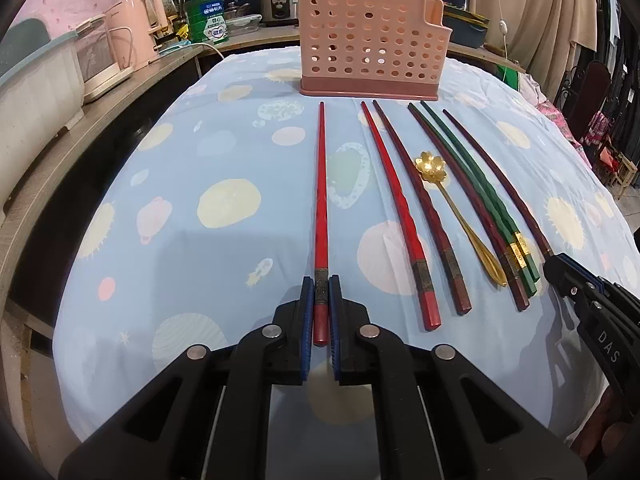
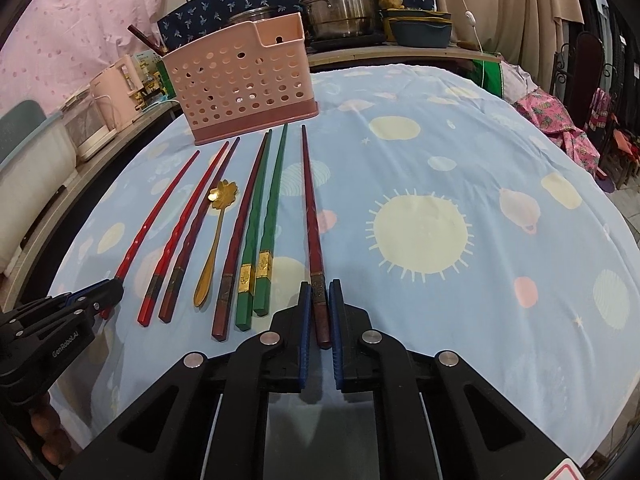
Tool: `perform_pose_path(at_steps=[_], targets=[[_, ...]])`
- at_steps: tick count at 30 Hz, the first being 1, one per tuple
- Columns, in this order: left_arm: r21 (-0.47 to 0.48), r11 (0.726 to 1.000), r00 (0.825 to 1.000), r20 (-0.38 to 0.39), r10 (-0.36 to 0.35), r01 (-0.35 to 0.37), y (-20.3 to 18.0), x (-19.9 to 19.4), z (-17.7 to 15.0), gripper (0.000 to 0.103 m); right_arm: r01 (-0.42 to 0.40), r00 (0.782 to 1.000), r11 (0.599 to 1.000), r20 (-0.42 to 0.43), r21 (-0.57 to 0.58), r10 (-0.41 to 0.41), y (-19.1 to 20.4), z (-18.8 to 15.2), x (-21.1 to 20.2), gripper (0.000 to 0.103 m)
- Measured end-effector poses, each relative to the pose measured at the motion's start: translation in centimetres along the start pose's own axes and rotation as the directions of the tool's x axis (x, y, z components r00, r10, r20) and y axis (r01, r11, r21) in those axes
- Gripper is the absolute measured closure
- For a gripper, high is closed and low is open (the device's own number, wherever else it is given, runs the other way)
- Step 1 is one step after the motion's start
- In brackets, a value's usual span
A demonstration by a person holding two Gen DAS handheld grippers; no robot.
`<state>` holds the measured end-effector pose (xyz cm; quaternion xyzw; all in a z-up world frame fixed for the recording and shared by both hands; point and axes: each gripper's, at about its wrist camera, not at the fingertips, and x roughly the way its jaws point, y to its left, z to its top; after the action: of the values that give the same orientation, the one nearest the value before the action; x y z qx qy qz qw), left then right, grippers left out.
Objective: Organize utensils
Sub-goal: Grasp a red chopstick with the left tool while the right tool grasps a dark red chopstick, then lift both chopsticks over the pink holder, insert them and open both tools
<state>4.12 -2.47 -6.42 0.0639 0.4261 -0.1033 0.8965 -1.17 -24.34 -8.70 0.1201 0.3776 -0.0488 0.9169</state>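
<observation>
Claws [image 1: 321, 280] [image 2: 320, 284] clamp outermost chopsticks [image 1: 321, 200] [image 2: 310, 208]; cloth [image 2: 480, 160] open rightward

Even, moderately bright indoor light, soft shadows on the tablecloth [image 1: 208, 240], sharp centres, strong fisheye bending with dark corners.

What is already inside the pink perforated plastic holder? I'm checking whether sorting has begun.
A dark stick-like end pokes above the pink perforated plastic holder at its far left corner. Through the holes, little else is discernible; the walls hide most of its interior.
</observation>
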Motion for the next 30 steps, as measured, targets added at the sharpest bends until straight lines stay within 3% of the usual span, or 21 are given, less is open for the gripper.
perform_pose_path(at_steps=[11, 30], targets=[[-0.027, 0.999, 0.999, 0.015, -0.028, 0.029, 0.4, 0.0, -0.1, 0.096, -0.005, 1.000, 1.000, -0.003, 0.004, 0.005, -0.2, -0.1, -0.1, 0.095], [-0.097, 0.986, 0.990, 0.024, -0.136, 0.138, 2.3, 0.0, -0.2, 0.096, 0.001, 1.000, 1.000, -0.016, -0.019, -0.001, -0.4, -0.5, -0.7, 0.096]])
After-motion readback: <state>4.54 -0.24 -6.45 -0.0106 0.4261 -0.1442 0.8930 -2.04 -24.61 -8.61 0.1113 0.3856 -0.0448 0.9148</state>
